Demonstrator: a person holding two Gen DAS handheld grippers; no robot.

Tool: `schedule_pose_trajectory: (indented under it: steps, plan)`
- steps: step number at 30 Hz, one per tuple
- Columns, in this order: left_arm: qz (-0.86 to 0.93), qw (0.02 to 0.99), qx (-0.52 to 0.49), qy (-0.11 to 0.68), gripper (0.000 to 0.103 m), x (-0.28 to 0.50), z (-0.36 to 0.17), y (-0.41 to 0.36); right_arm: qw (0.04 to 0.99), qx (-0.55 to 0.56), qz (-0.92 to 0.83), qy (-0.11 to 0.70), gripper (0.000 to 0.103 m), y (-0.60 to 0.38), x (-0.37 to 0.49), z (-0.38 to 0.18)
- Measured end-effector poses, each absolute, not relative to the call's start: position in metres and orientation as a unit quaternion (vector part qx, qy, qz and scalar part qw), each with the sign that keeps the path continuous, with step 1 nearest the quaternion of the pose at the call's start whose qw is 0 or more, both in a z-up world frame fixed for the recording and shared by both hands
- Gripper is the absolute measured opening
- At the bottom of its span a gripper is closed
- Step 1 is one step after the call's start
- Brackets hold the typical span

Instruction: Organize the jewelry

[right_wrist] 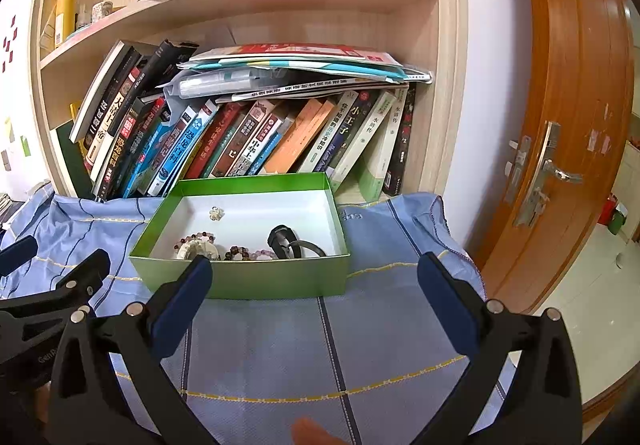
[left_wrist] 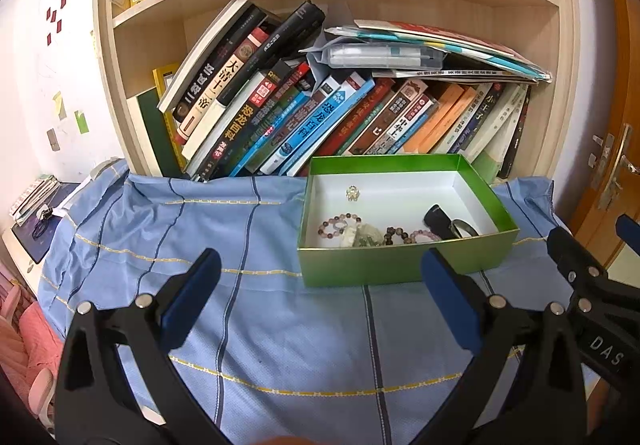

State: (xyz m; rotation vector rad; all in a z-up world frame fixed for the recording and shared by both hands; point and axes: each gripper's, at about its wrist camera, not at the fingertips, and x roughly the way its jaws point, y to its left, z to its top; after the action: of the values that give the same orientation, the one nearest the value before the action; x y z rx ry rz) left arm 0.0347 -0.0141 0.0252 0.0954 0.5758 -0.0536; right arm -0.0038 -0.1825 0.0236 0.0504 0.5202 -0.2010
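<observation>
A green box (left_wrist: 400,261) with a white inside stands on the blue cloth (left_wrist: 260,325) in front of the bookshelf; it also shows in the right wrist view (right_wrist: 256,277). Inside lie beaded bracelets (left_wrist: 340,227), a small gold brooch (left_wrist: 352,193), and a black strap with a ring (left_wrist: 448,223). The same pieces show in the right wrist view: bracelets (right_wrist: 240,254), brooch (right_wrist: 216,213), strap (right_wrist: 286,239). My left gripper (left_wrist: 320,297) is open and empty, just short of the box. My right gripper (right_wrist: 316,293) is open and empty at the box's near wall.
A wooden bookshelf (left_wrist: 120,85) with leaning books (left_wrist: 320,117) stands right behind the box. An orange door (right_wrist: 560,125) with a metal handle is at the right. The cloth's right edge drops off near the door. A desk with small items (left_wrist: 36,213) is at the left.
</observation>
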Motion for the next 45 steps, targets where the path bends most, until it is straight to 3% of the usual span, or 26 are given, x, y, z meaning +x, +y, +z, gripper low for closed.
schedule_pose_trajectory:
  steps: [45]
  plan:
    - [-0.022, 0.957, 0.048, 0.286, 0.099, 0.0339, 0.0204, -0.0164, 0.96, 0.029, -0.101, 0.26, 0.1, -0.1818, -0.0038, 0.0214]
